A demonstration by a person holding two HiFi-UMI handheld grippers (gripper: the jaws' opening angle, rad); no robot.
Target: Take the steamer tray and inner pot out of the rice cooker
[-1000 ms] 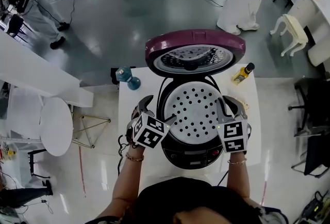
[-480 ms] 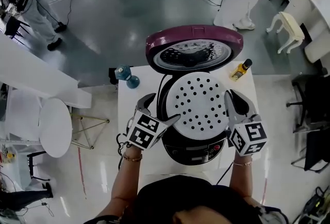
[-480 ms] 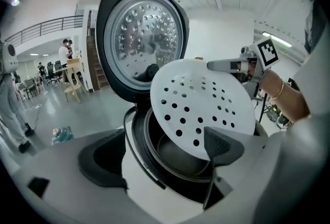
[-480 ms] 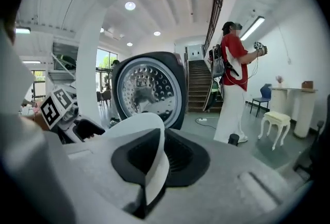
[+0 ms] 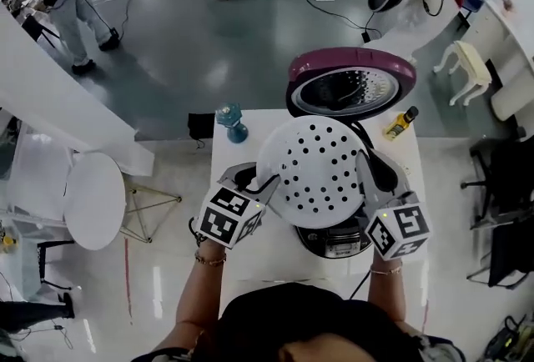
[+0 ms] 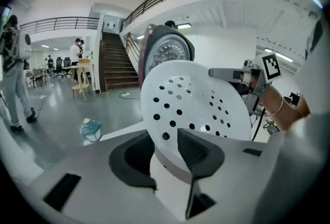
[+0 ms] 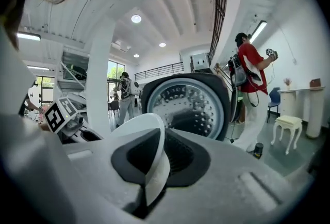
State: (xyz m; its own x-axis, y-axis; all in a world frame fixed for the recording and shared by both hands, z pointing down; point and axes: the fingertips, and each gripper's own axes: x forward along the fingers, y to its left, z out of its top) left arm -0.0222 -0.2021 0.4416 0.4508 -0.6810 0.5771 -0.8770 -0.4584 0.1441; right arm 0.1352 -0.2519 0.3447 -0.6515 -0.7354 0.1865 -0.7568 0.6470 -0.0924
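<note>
Steamer tray up off the rice cooker, pinched at both edges.

My left gripper (image 5: 264, 183) and right gripper (image 5: 370, 173) each clamp the rim of the steamer tray (image 5: 321, 170). Both sets of jaws have just been closing on it, and they hold it tilted above the rice cooker (image 5: 338, 242). I judge this thin, smooth white perforated disc could slip or pivot free if my hands drift apart or roll unevenly. It could also knock the glossy purple lid (image 5: 350, 68) raised behind the cooker. The inner pot is hidden beneath the tray.
</note>
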